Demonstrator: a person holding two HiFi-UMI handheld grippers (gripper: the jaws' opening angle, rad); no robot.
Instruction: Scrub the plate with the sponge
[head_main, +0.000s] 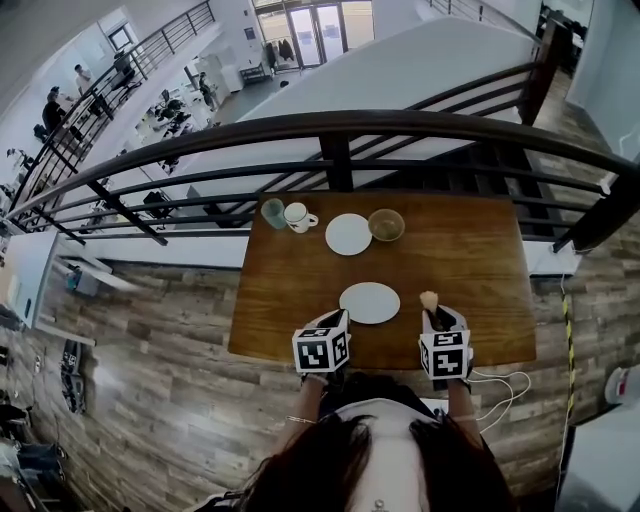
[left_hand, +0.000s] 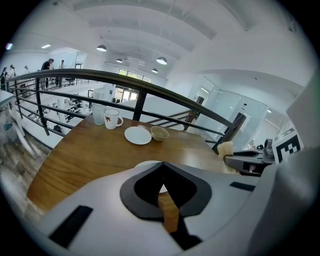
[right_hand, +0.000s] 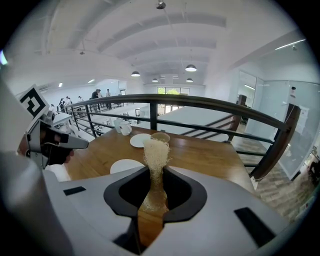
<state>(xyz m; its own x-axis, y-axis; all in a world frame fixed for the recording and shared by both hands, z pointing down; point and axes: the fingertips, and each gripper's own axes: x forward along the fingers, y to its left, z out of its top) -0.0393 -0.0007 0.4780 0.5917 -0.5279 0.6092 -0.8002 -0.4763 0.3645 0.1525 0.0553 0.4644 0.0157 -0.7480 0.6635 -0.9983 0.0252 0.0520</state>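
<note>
A white plate (head_main: 369, 302) lies on the wooden table (head_main: 470, 260), near its front edge. My right gripper (head_main: 436, 318) is to the right of the plate and shut on a pale fibrous sponge (head_main: 429, 299). The sponge sticks up out of the jaws, as the right gripper view shows (right_hand: 155, 152). My left gripper (head_main: 333, 320) hovers at the plate's front left. It is shut with nothing between its jaws. In the left gripper view only a sliver of the plate (left_hand: 145, 164) shows above the jaws. The right gripper view has the plate (right_hand: 125, 165) at lower left.
At the table's far side stand a second white plate (head_main: 348, 234), a tan bowl (head_main: 386, 225), a white mug (head_main: 297, 217) and a glass (head_main: 273, 212). A dark metal railing (head_main: 335, 150) runs behind the table, with a drop to a lower floor beyond.
</note>
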